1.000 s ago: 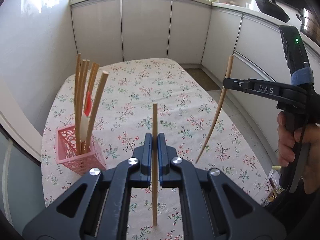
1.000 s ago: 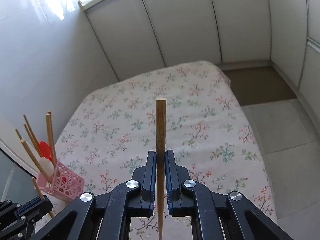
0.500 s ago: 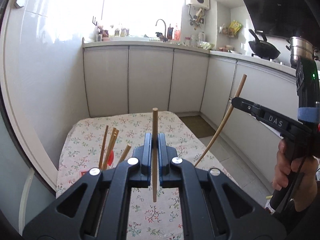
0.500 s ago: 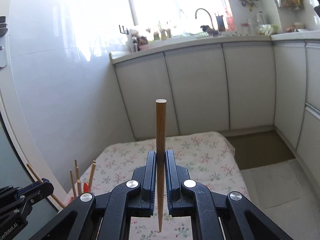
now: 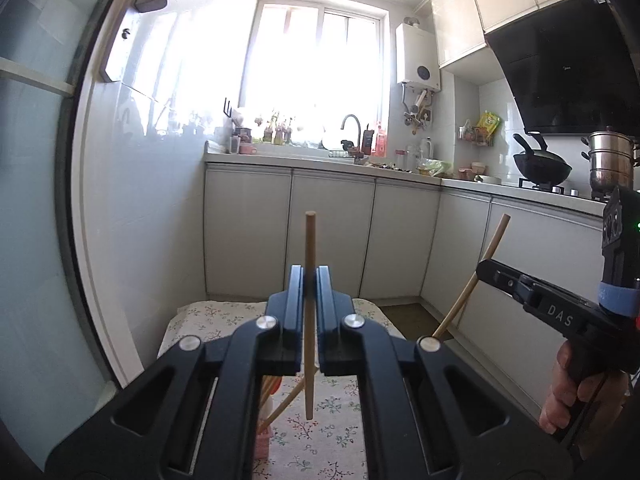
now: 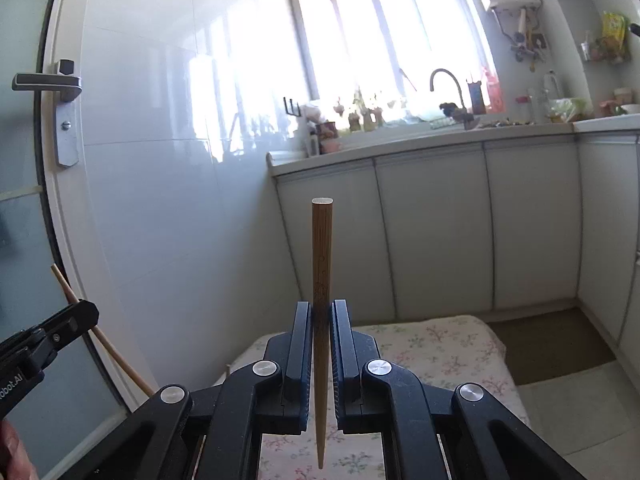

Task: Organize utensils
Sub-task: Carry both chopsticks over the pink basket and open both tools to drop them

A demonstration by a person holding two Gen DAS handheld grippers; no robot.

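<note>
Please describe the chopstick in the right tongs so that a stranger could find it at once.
Start at the floral tablecloth below the white cabinets. Just in front of it, the right tongs are shut on a brown chopstick that stands upright, thick flat end up. The left tongs' chopstick is paler and slants.

pink basket (image 5: 262,438) (mostly behind claw)
</note>
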